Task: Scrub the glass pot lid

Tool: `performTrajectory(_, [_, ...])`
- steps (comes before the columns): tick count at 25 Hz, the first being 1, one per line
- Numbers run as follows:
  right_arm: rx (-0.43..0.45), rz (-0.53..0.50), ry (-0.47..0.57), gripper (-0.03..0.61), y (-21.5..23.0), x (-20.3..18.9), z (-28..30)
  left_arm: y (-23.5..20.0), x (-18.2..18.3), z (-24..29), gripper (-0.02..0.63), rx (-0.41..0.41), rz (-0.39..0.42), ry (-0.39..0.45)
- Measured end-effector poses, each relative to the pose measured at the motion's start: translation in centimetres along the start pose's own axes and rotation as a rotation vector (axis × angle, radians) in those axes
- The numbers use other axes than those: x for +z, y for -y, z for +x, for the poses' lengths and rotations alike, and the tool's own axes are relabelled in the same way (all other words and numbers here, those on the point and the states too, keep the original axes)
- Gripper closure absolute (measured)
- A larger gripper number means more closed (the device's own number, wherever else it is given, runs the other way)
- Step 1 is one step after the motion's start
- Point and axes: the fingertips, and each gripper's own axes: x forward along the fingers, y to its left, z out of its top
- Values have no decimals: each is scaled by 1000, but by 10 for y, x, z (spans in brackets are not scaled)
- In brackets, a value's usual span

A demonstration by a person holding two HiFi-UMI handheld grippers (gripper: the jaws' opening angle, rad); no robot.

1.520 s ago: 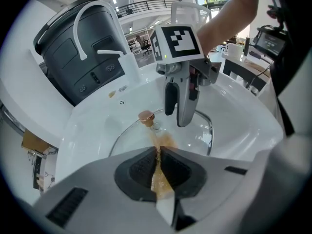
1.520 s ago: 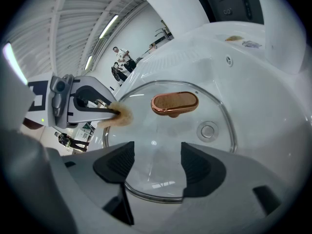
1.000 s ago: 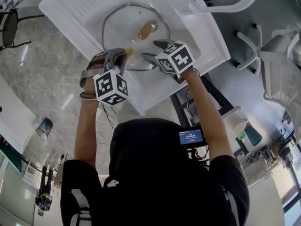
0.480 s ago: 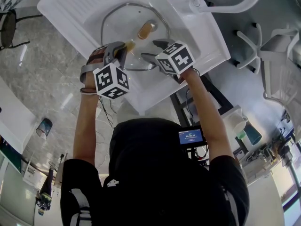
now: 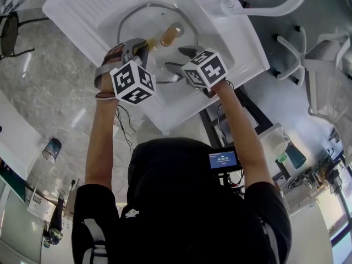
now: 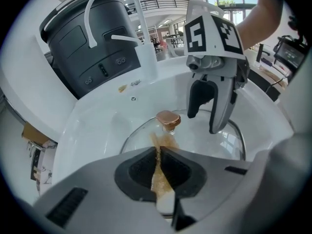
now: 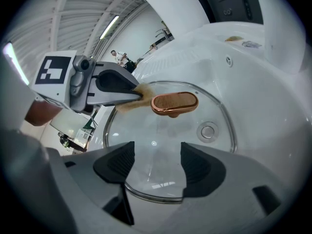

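Note:
The glass pot lid (image 5: 144,33) lies in the white sink basin (image 5: 231,43), its copper knob (image 5: 171,36) pointing up. My left gripper (image 5: 144,46) is shut on a thin tan scrub pad (image 6: 160,165), and the pad's free end (image 7: 132,99) rests on the glass just beside the knob (image 7: 174,103). My right gripper (image 5: 177,60) stands open over the lid's near rim (image 7: 146,193), with nothing between its fingers (image 6: 215,112). I cannot tell whether they touch the glass. In the left gripper view the knob (image 6: 168,118) sits just beyond the pad.
A white faucet (image 6: 113,14) arches over the basin's far side, with a dark appliance (image 6: 80,38) behind it. The drain (image 7: 208,130) shows through the glass. A ribbed drainboard (image 5: 91,4) lies left of the basin. White chairs (image 5: 308,54) stand to the right.
My left gripper has slid the scrub pad forward across the lid, closer to the knob. The right gripper and the lid have stayed where they were.

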Motion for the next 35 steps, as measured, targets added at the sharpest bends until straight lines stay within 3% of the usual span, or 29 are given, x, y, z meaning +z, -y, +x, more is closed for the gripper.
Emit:
performTrajectory(13, [-1,-3,3,291,0,0,0,-20,7,17,595,0,-21,18])
performTrajectory(24, [-11,-2,-1,291,0,0,1,-29,8,23,595,31,-88,52])
performTrajectory(29, [-30,2,-10,291,0,0,0,-36,5,21,595,28,-239,83])
performTrajectory(35, [-69,47,-35,323,-4,-3,-2,-42,-2,8,595,40,-349,65])
